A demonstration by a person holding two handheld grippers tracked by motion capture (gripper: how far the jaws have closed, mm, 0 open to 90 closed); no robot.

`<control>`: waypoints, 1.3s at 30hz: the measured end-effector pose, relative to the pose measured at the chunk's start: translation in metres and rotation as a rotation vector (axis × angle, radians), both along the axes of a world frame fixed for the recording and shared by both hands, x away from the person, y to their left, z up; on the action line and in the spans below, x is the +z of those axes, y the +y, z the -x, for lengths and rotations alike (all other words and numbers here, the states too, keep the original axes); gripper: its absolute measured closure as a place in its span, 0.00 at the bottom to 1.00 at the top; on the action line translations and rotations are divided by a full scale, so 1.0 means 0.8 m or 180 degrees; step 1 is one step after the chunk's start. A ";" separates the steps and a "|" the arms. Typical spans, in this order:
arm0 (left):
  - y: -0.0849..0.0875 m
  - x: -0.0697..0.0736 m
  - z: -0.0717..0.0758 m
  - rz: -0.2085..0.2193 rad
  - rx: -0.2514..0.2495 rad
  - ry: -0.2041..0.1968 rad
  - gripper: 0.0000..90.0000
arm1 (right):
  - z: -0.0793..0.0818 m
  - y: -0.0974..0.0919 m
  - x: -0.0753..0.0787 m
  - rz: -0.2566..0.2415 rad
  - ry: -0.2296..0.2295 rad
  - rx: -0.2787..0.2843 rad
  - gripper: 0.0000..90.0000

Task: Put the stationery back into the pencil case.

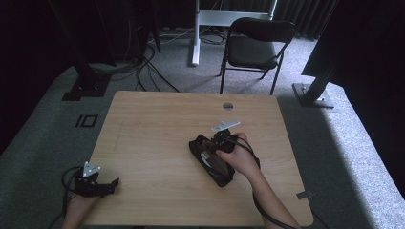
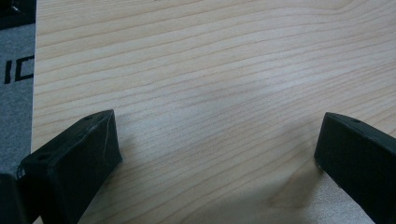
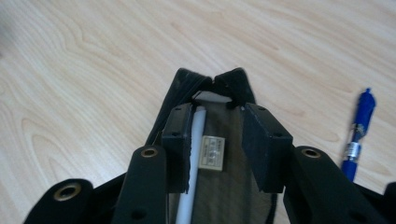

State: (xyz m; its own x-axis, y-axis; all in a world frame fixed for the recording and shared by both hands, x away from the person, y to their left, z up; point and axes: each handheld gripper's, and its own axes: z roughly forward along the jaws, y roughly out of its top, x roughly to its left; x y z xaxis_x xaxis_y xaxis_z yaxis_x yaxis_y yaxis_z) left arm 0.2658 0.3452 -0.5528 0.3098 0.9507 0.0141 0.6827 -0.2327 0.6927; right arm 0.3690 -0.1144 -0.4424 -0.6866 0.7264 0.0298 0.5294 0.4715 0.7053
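- My right gripper sits inside the open black pencil case, right of the table's middle; its jaws are part-closed, and I can't tell whether they press anything.
- A white pen lies in the case against one jaw.
- A blue pen lies on the wood beside the case.
- My left gripper rests at the near-left corner, jaws wide apart over bare wood.
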 end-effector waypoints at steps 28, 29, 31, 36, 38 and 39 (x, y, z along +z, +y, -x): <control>0.000 0.000 0.000 0.0000 0.0002 0.0001 0.00 | -0.034 -0.060 -0.028 -0.0196 -0.0279 -0.0661 0.68; 0.000 0.000 0.000 0.0001 0.0002 0.0000 0.00 | -0.036 -0.063 -0.030 -0.0184 -0.0293 -0.0693 0.68; 0.000 0.000 0.000 0.0000 0.0001 0.0001 0.00 | -0.040 -0.067 -0.034 -0.0209 -0.0303 -0.0739 0.68; 0.000 0.000 0.000 0.0001 0.0002 0.0001 0.00 | -0.048 -0.076 -0.046 -0.0180 -0.0262 -0.0824 0.67; 0.000 0.000 0.000 0.0001 0.0002 0.0000 0.00 | -0.051 -0.079 -0.050 -0.0210 -0.0267 -0.0854 0.67; 0.000 0.000 0.000 0.0001 0.0002 0.0000 0.00 | -0.052 -0.080 -0.052 -0.0221 -0.0271 -0.0883 0.67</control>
State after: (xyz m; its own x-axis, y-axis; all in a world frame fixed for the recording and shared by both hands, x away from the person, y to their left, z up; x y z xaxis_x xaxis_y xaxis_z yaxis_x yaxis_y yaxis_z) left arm 0.2658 0.3451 -0.5528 0.3094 0.9508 0.0138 0.6828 -0.2322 0.6927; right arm 0.4108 -0.1784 -0.4841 -0.4642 0.8849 0.0368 0.5690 0.2662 0.7780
